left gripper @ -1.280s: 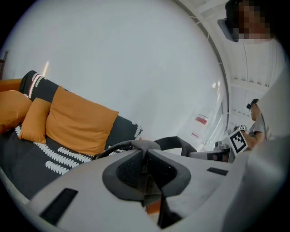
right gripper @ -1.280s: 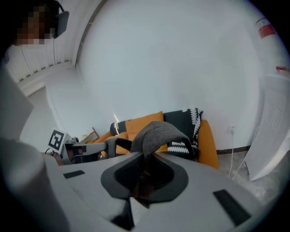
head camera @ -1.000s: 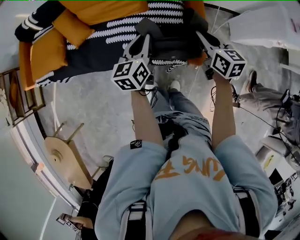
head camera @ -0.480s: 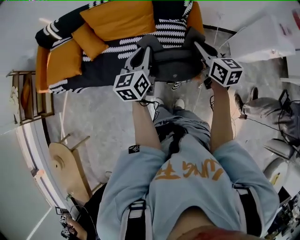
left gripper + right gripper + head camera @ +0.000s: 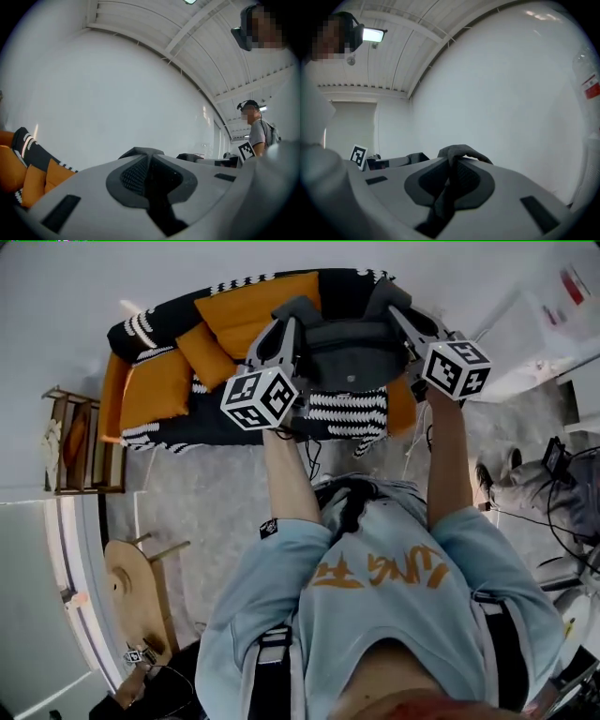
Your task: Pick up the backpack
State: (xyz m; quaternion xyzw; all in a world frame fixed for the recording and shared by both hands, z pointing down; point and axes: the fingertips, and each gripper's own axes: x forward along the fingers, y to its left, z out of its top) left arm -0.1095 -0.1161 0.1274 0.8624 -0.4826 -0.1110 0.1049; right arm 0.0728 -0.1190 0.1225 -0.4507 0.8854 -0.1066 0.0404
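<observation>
Backpack (image 5: 352,354) held up off the sofa (image 5: 246,307)

Head view: the dark grey backpack hangs between the left tool (image 5: 289,311) and the right tool (image 5: 395,307), seen against the orange-cushioned sofa. Left gripper view: jaws pinched on a dark fold of it. Right gripper view: jaws clamped on its grey strap.

There are 2 grippers, the left gripper (image 5: 284,315) and the right gripper (image 5: 396,304), and 1 backpack (image 5: 352,357) before 1 sofa (image 5: 347,413). Off the sofa's left end are 1 wooden rack (image 5: 80,442) and 1 round wooden stool (image 5: 131,582).
</observation>
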